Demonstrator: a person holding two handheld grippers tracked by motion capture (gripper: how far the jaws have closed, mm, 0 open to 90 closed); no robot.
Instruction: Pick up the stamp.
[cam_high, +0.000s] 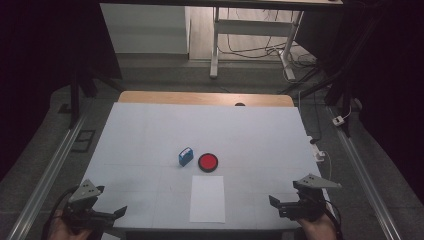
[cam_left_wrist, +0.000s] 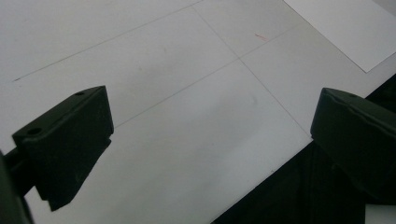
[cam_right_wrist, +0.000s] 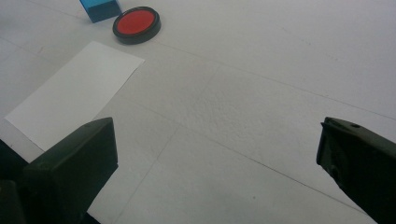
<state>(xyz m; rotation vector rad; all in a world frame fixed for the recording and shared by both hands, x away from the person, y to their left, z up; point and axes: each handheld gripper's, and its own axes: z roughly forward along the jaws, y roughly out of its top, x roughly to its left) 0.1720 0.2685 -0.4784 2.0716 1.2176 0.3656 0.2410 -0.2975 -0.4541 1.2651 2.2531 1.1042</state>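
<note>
The left gripper (cam_high: 117, 212) sits at the table's (cam_high: 150, 130) near left corner, about seven o'clock from the middle, its jaws wide apart with nothing but bare table between them. Toward the middle, a small blue box (cam_high: 185, 156) stands just beside a round red pad in a black case (cam_high: 208, 162), the box at the pad's nine o'clock; I cannot tell whether they touch. A white sheet of paper (cam_high: 207, 198) lies flat at the pad's six o'clock, close below it and reaching toward the near edge. The right gripper (cam_high: 274, 203) is at the near right corner, roughly five o'clock, held by a hand (cam_high: 320, 227), jaws also spread open and empty, well apart from the box, pad and paper.
</note>
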